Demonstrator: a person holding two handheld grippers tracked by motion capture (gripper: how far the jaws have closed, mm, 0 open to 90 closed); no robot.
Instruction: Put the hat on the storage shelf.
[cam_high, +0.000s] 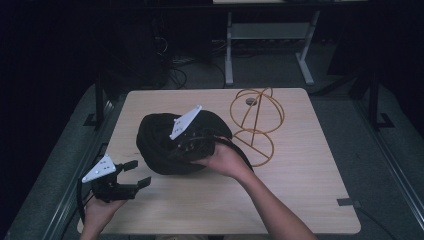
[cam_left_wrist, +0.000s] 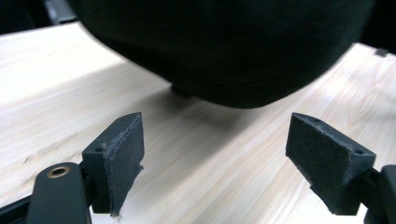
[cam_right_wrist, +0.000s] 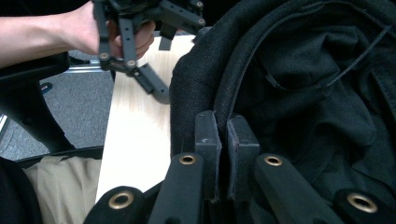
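The pale wooden table (cam_high: 300, 190) carries the whole job, its light top making the dark work easy to pick out. On its middle sits the largest item, a soft black fabric hat (cam_high: 160, 145) with its hollow turned up; in the right gripper view the seamed brim and rumpled lining are plain, and in the left gripper view its underside appears to hang just clear of the wood, so it looks partly lifted rather than lying flat. Just beside it, toward the far right, stands an orange wire hat stand (cam_high: 256, 122) made of crossed hoops on a ring base, apparently the form meant to take the hat, which would explain why the hat is being raised by its edge. The right gripper (cam_right_wrist: 223, 140) is clenched on the hat's brim, its two pads pressed together with the cloth edge pinched between them, a grip at the rim that leaves the crown free to drop over a form. The left gripper (cam_high: 134, 174) waits near the hat's left side, jaws released and wide, nothing between them, probably ready to steady the opposite edge.
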